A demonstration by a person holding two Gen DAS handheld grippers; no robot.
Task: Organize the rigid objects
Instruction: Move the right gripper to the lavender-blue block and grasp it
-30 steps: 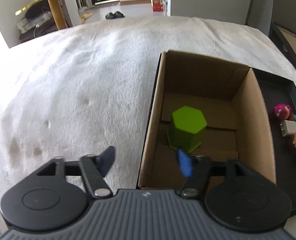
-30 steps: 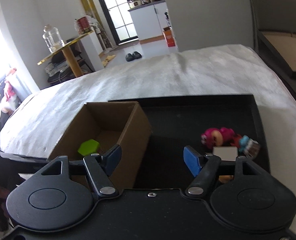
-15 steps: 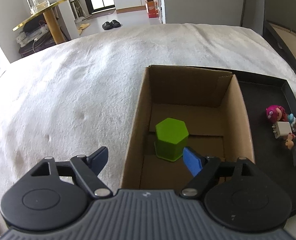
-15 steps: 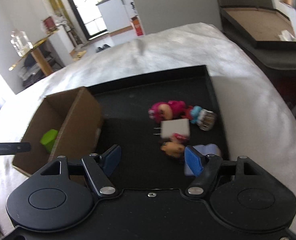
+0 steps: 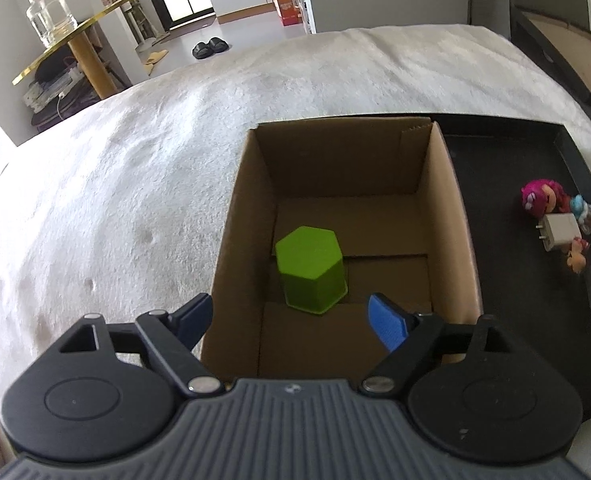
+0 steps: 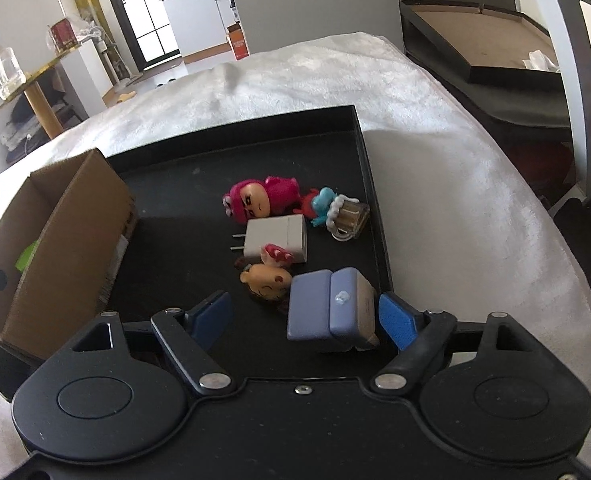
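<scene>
A green hexagonal block [image 5: 310, 270] stands inside the cardboard box [image 5: 453, 216]. My left gripper [image 5: 291, 320] hovers over the box's near end, its jaws opening, nothing between them. On the black tray [image 6: 199, 208] lie a pink figure [image 6: 261, 200], a white plug adapter [image 6: 277, 240], a blue figure with a mug [image 6: 335, 212], a small brown-headed figure [image 6: 265, 280] and a lavender block [image 6: 329, 312]. My right gripper [image 6: 307, 316] hangs low over the tray, jaws opening, the lavender block between the pads, which do not press on it.
The box and tray rest on a white fuzzy cover [image 5: 115, 184]. The box stands at the tray's left end [image 6: 71, 240]. A gold side table with a glass jar [image 5: 51, 20] stands beyond the far left; dark trays [image 6: 495, 52] are stacked at the far right.
My right gripper swung right from the box toward the toys, sank, and widened around the lavender block. My left gripper drew back from the green block and widened.
</scene>
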